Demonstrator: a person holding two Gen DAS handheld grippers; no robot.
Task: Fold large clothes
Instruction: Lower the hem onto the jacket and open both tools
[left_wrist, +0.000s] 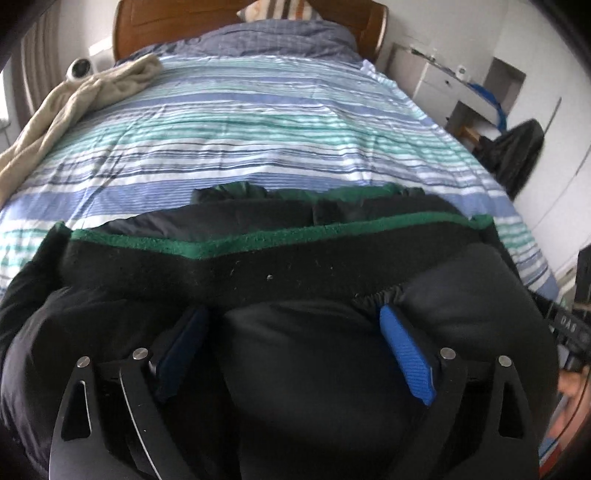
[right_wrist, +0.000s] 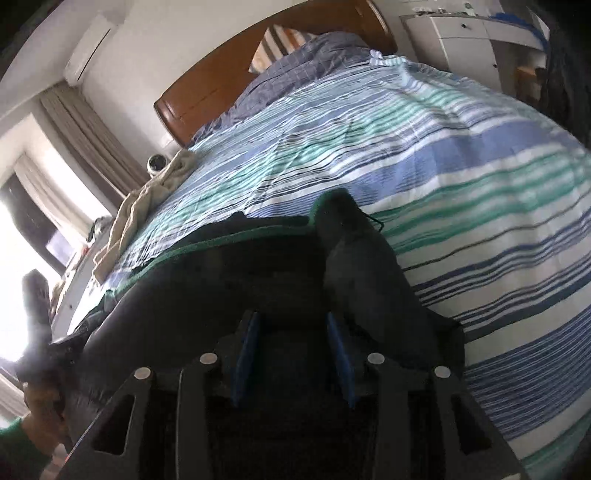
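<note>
A large black padded jacket with a black fleece lining and green trim lies bunched at the near end of the striped bed. My left gripper has its blue pads wide apart with a thick bulge of the jacket between them. In the right wrist view the jacket fills the lower middle, with one part sticking up. My right gripper has its blue pads closed on a fold of the black jacket.
A beige garment lies along the bed's left edge; it also shows in the right wrist view. Wooden headboard, pillow and grey-blue duvet at the far end. White cabinets and a dark chair stand to the right.
</note>
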